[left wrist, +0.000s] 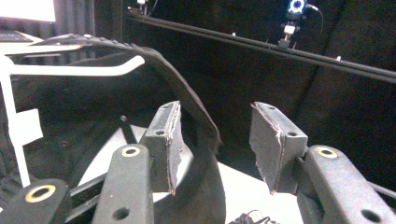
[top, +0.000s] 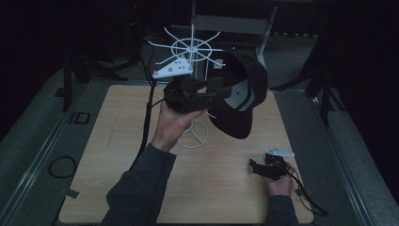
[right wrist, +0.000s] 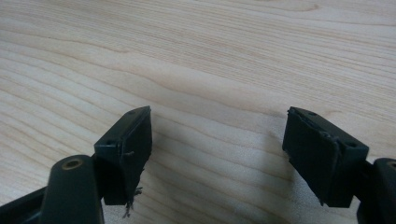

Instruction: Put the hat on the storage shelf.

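Wooden table [right wrist: 210, 56] under right hand-held gripper [right wrist: 217, 156]

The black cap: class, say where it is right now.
In the high view the black cap hangs right of centre on the white wire rack, just right of the left gripper, whose open jaws straddle its edge.

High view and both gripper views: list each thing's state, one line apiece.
Cap: hanging on the rack, its edge between the open left jaws.
White rack: upright on the table.
Left gripper: open, raised at the cap.
Right gripper: open, low over the table.
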`<state>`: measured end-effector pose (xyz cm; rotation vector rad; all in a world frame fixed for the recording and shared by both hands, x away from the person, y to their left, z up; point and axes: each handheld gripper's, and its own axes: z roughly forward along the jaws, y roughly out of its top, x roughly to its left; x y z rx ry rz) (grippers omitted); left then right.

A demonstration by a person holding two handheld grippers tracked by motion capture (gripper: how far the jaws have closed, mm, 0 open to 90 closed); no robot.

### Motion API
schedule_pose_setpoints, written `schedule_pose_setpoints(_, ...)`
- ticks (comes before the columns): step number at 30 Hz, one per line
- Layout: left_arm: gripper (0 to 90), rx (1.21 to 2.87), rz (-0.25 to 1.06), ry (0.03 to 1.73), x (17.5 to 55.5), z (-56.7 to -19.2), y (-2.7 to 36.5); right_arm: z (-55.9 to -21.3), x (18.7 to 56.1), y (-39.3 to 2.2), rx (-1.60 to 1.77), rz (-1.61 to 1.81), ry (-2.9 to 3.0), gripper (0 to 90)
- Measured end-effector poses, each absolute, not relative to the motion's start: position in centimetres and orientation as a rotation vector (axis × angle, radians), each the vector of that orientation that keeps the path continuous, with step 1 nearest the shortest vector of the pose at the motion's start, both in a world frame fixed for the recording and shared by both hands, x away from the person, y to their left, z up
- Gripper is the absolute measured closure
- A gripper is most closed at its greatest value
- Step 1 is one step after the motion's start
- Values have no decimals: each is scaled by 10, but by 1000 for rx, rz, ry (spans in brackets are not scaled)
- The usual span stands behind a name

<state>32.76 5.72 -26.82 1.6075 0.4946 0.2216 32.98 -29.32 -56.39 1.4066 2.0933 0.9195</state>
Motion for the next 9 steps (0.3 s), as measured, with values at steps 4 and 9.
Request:
schedule_pose_setpoints(4,538,1616,241,497,323,-269,60,-564,330,-293,1408,920,2094,238)
schedule_pose_setpoints(9,537,1623,251,496,318,-273,64,-564,330,-293,1407,920,2093,238)
